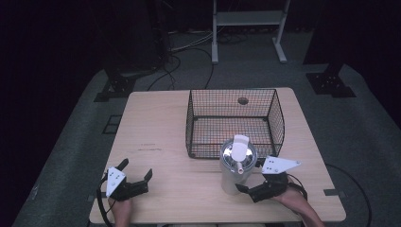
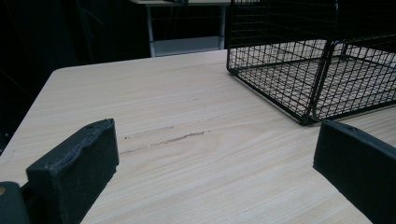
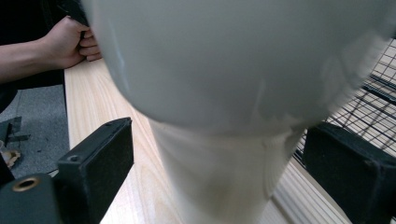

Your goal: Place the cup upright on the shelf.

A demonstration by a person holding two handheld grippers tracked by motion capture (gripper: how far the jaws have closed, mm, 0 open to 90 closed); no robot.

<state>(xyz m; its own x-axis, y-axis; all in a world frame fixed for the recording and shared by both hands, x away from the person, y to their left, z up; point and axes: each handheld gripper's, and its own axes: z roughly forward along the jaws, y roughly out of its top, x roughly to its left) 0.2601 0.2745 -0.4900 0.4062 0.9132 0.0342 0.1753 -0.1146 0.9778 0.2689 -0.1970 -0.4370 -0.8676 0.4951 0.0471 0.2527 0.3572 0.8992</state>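
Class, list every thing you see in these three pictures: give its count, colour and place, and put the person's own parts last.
Tumbler: one, white with a shiny lid and a straw, upright on the table's near right part, just in front of the basket.
Wire basket: one, black, on the table's far right half.
Table: one, light wood, centre of the room.
White frame: one, on the floor beyond the table.
Cables: several, dark, on the grey floor.
Left gripper: one, black, jaws open, near left of the table.
Right gripper: one, black, jaws open either side of the tumbler's base.
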